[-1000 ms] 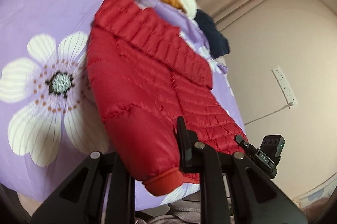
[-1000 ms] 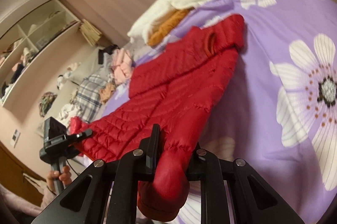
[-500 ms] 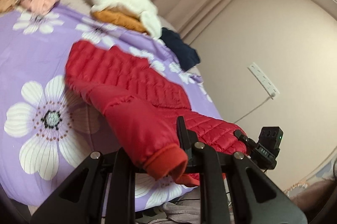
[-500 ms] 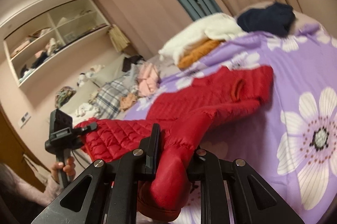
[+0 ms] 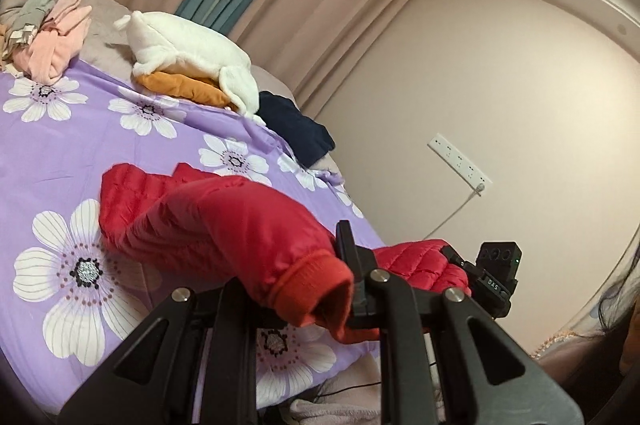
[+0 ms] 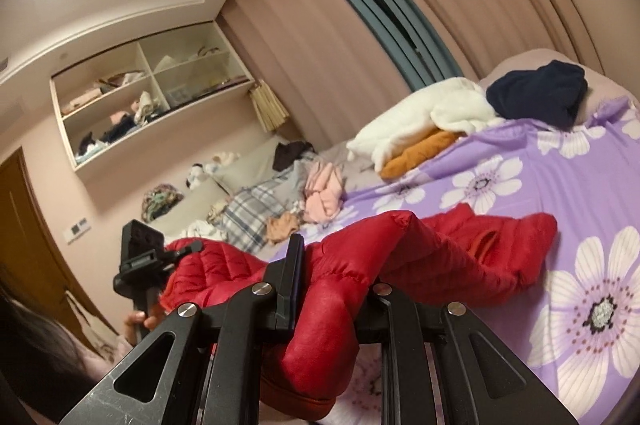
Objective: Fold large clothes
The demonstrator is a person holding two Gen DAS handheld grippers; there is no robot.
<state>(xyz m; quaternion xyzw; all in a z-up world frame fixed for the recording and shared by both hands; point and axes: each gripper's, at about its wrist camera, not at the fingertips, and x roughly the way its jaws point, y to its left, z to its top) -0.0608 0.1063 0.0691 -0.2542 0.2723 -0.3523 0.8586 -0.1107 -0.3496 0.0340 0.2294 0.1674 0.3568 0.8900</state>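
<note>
Left wrist view: the left gripper point(image 5: 294, 299) is clenched on a sleeve of the red down jacket point(image 5: 224, 225), the ribbed cuff point(image 5: 316, 295) bunched between its fingers point(image 5: 348, 253). The jacket is lifted at the near edge of the bed, its far part lying on the purple floral bedsheet point(image 5: 80, 145). Beyond the cuff the right gripper point(image 5: 460, 261) shows with another part of the jacket at its tip. At the bed's far edge lie a white fleece garment point(image 5: 188, 49) on an orange garment point(image 5: 184, 89), a navy garment point(image 5: 296, 133) beside them, and pink clothes point(image 5: 60, 41) at the far left corner. A power strip point(image 5: 460, 159) hangs on the wall.

Right wrist view: the right gripper point(image 6: 332, 285) grips the other sleeve point(image 6: 324, 337), which hangs down between its fingers point(image 6: 294, 273). The left gripper point(image 6: 188, 249) holds quilted red fabric at the left. A wall shelf point(image 6: 148, 97) sits above a heap of clothes point(image 6: 248, 209).
</note>
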